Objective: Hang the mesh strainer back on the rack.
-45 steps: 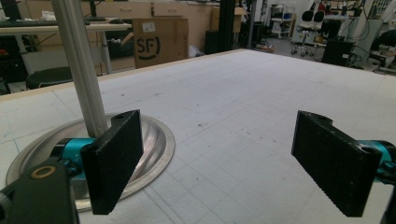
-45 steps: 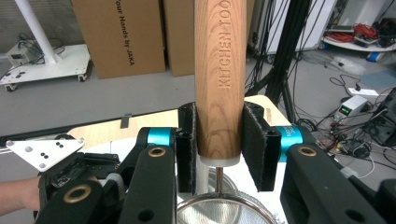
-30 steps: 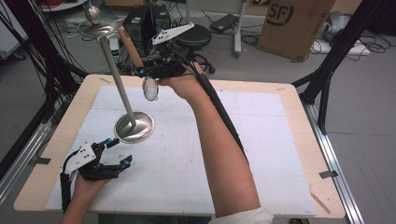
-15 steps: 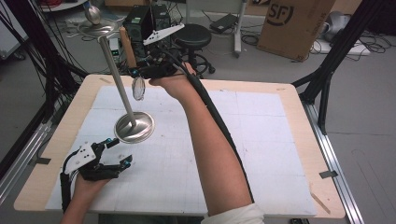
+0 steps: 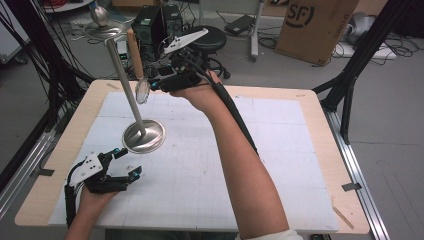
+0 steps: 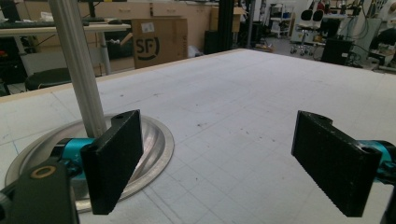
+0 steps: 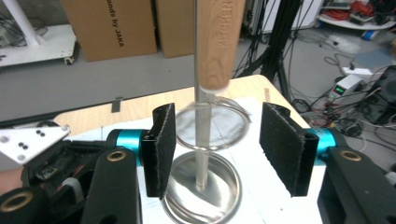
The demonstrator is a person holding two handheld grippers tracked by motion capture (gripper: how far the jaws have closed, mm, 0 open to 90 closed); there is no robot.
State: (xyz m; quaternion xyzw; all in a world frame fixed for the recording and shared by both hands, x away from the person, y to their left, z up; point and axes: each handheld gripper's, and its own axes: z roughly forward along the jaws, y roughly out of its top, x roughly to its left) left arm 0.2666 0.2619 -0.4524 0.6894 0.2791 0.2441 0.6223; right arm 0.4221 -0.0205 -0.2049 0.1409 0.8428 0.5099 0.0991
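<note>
A metal stand with a round base (image 5: 144, 136) and a tall pole (image 5: 121, 74) is on the white mat at the left. A small mesh strainer (image 5: 142, 91) with a wooden handle (image 5: 133, 54) hangs handle-up beside the pole; what holds it up I cannot tell. My right gripper (image 5: 150, 86) is raised at the strainer's ring. Its jaws have just been opening, and in the right gripper view the ring (image 7: 212, 128) sits between the pads of that gripper (image 7: 229, 135) without touching them. My left gripper (image 5: 129, 161) rests open and empty near the front left, its jaws (image 6: 233, 154) facing the stand's base (image 6: 154, 140).
The table's wooden rim (image 5: 310, 95) frames the white mat (image 5: 200, 165). Beyond the far edge stand a black stool (image 5: 210, 37), a cardboard box (image 5: 315, 25) and cables on the floor. Black tripod legs (image 5: 350, 85) rise at the right.
The right hand has carried the strainer left, up to the pole, and its jaws have opened off the ring. The left gripper has stayed put.
</note>
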